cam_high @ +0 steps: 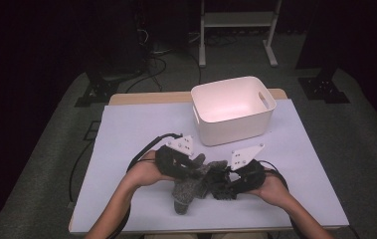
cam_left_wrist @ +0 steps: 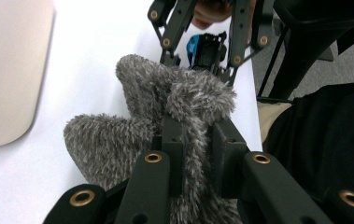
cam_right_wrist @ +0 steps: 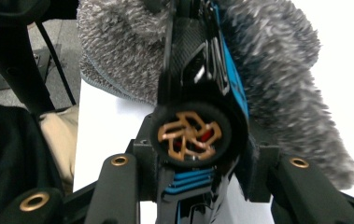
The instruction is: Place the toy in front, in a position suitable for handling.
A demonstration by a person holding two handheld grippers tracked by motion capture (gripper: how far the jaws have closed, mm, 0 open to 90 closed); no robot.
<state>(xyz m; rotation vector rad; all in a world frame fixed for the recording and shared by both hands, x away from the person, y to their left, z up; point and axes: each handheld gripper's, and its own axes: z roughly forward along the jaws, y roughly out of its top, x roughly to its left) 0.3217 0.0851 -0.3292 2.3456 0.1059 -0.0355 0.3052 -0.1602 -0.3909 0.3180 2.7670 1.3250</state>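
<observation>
A grey fuzzy sock (cam_high: pixel 185 192) lies at the table's near middle, lifted at its upper end. My left gripper (cam_high: pixel 197 168) is shut on a fold of that sock (cam_left_wrist: pixel 132 140), the fabric pinched between its jaws (cam_left_wrist: pixel 197 135). My right gripper (cam_high: pixel 221 178) faces it from the right, shut on a black and blue toy (cam_right_wrist: pixel 198 93) with a round copper-spoked end. The toy's far end reaches into the grey sock (cam_right_wrist: pixel 282 70); how deep is hidden. In the left gripper view the right gripper (cam_left_wrist: pixel 202 70) and the toy (cam_left_wrist: pixel 205 49) show just beyond the sock.
A white plastic bin (cam_high: pixel 233 107) with cut-out handles stands behind the grippers, towards the back right of the pale table (cam_high: pixel 126 129). Cables trail from both grippers. The person's lap (cam_left_wrist: pixel 324 140) is at the near table edge.
</observation>
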